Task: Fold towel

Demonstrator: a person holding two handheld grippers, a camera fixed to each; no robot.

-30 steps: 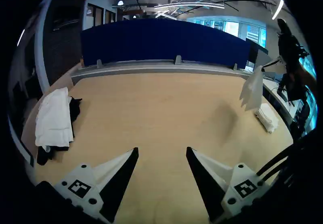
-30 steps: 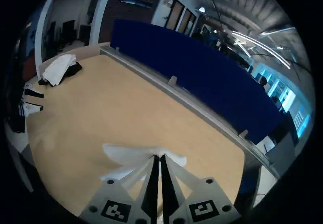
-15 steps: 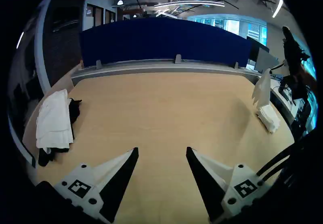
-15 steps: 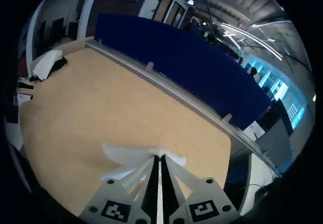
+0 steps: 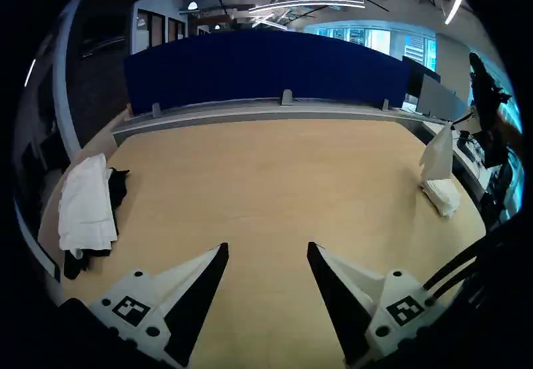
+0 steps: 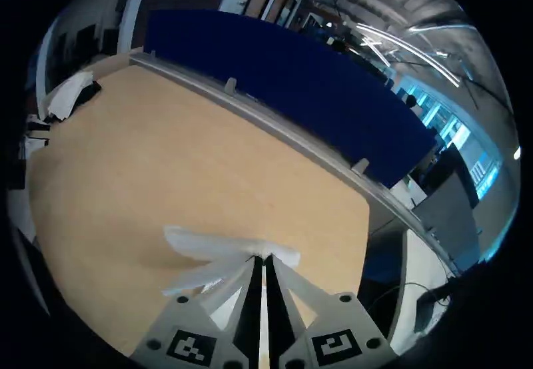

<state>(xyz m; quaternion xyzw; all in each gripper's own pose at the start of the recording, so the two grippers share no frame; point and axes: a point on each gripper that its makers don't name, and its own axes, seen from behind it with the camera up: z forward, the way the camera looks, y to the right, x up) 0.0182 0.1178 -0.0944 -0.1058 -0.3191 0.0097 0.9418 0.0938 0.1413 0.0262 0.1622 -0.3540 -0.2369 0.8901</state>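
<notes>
In the left gripper view, a white cloth pile (image 5: 85,202) lies at the tabletop's (image 5: 266,169) left edge. Your left tool (image 5: 266,249) gapes empty, and at far right the towel (image 5: 438,159) hangs over a folded stack (image 5: 443,197). The right gripper view shows your right tool (image 6: 262,259) clenched on it.

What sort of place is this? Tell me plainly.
Probably an open-plan office: a long wooden desk with a blue divider screen along its far edge, strip lights on an exposed ceiling, and big windows behind.
</notes>
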